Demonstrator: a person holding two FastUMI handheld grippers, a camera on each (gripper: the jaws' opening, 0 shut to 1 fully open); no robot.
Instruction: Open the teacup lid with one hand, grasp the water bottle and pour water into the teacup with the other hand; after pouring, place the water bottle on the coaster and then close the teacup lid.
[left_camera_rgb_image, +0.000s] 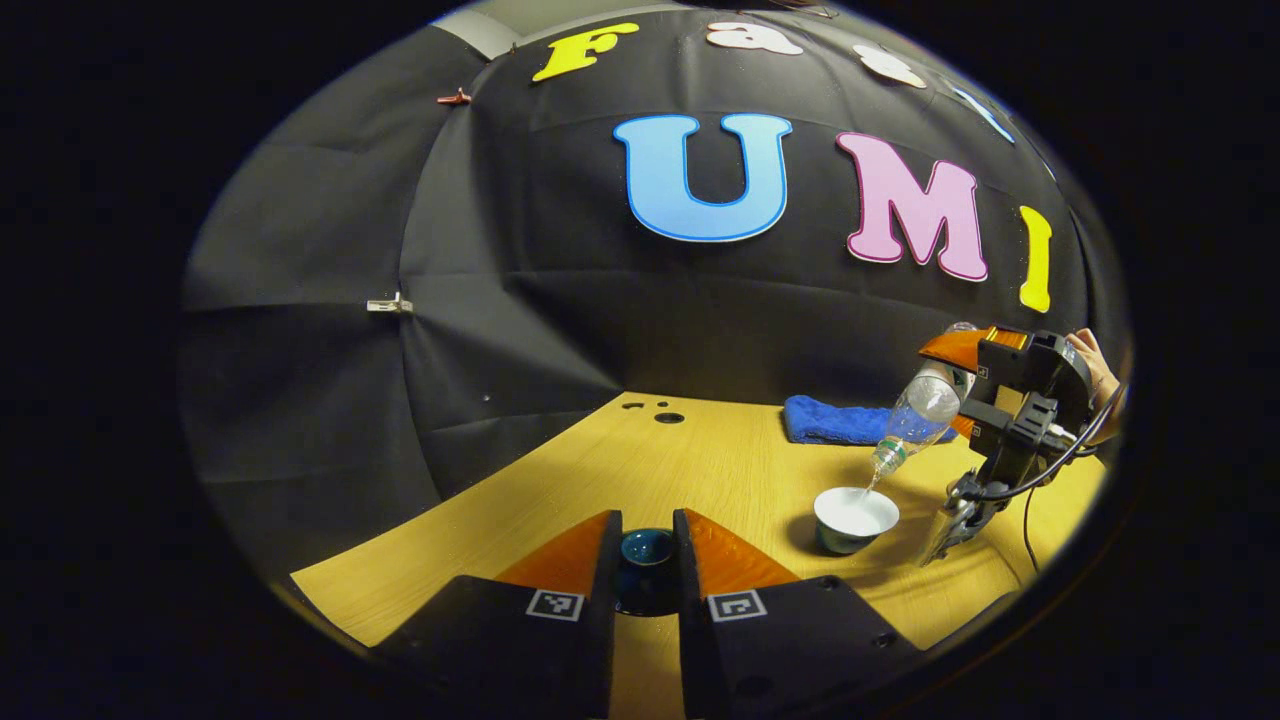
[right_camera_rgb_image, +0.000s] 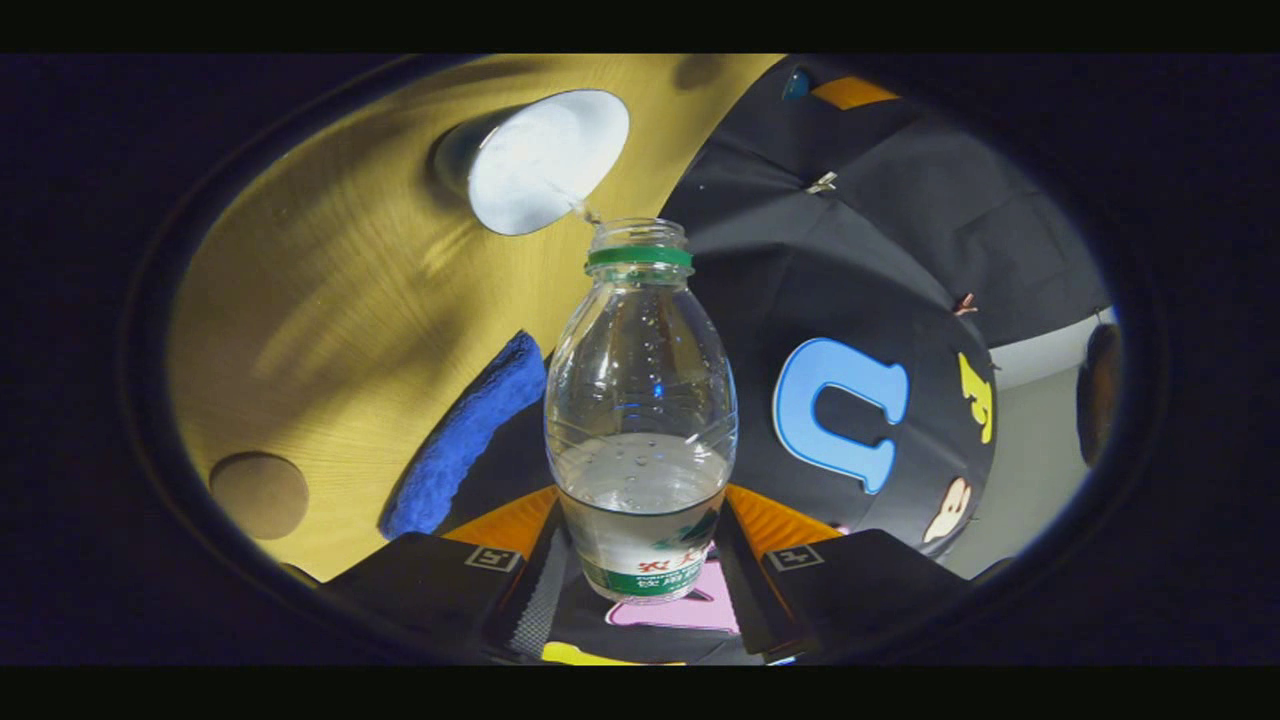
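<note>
The water bottle (right_camera_rgb_image: 640, 420) is clamped between the right gripper's (right_camera_rgb_image: 640, 560) fingers, tipped neck-down over the teacup (left_camera_rgb_image: 855, 517) on the wooden table (left_camera_rgb_image: 600, 470), water trickling in; the lid (left_camera_rgb_image: 646, 560) is pinched by the left gripper (left_camera_rgb_image: 647, 560), well left of the cup; a blue towel (left_camera_rgb_image: 835, 420) is seen behind.
</note>
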